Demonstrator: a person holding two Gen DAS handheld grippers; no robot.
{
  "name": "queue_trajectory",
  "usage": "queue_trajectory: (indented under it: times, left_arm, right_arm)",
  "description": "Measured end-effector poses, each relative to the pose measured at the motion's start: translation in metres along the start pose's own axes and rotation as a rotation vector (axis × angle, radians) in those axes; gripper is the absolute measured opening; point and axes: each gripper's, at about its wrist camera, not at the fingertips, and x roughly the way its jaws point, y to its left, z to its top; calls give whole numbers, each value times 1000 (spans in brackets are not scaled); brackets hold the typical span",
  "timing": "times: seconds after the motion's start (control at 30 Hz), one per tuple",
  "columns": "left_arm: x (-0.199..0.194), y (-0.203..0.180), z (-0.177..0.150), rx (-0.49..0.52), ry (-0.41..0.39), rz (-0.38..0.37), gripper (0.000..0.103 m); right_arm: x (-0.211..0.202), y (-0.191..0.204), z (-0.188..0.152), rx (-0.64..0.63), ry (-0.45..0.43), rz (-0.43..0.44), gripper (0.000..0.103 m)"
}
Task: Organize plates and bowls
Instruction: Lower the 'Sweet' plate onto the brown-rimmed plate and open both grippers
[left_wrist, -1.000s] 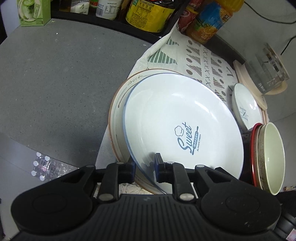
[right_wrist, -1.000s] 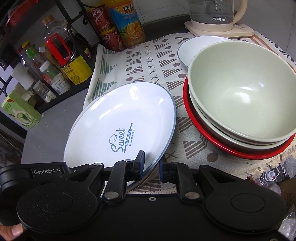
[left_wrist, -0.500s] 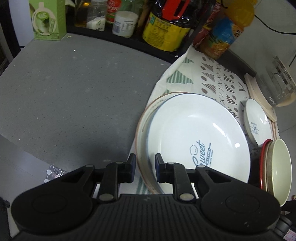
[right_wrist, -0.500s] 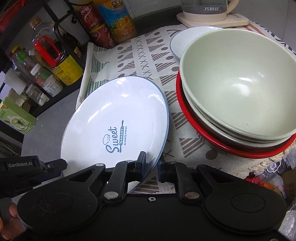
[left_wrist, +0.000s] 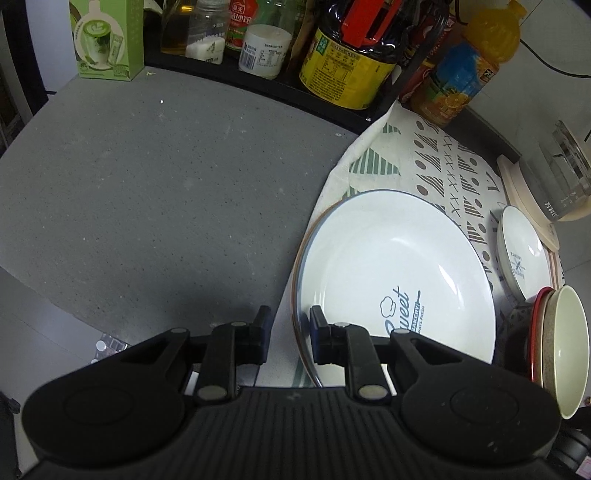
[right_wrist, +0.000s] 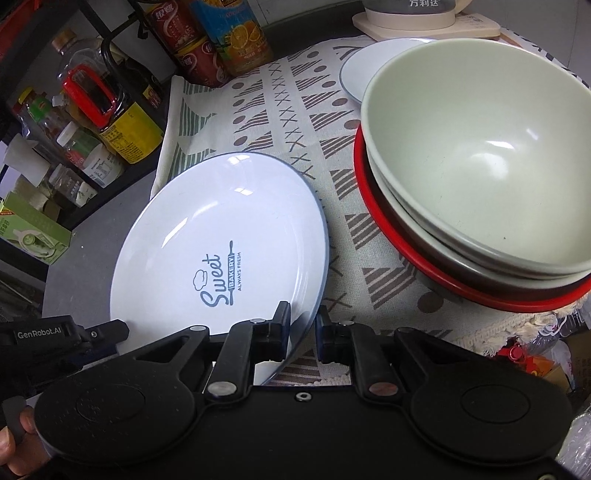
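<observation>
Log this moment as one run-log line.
step: stacking plates | left gripper: open, straddling plate rims | right gripper: open around Sweet Bakery plate rim | plate: resting on brown-rimmed plate | bowls: stacked

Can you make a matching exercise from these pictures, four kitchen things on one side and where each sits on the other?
Things:
1. Sweet plate
2. green bowl
3. kettle
4. green box

Places:
A. on a beige base
B. on the grey counter by the rack
C. top of the bowl stack
D. on another plate, on the cloth

Pairs: 1-D, 2-C, 3-A, 4-B
</observation>
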Motion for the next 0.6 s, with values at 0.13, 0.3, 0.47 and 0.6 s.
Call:
queue_trajectory:
  times: [0.13,0.3,0.47,0.6]
  left_arm:
    - [-4,-1,4,-2,-16,23,18]
    - [-13,-11,14,-6,-35,-7,18]
    - [-25,-28,23,14,-67,-35,38]
    - [-31,-43,30,39,-91,-40,56]
  right_arm:
    - [-6,2,2,-11,-11,-1,17]
    - [-15,5,6,-19,-24,-3,23]
    - [-30,12,15,-25,-55,43,29]
    - [-42,18,24,-45,-89,78,32]
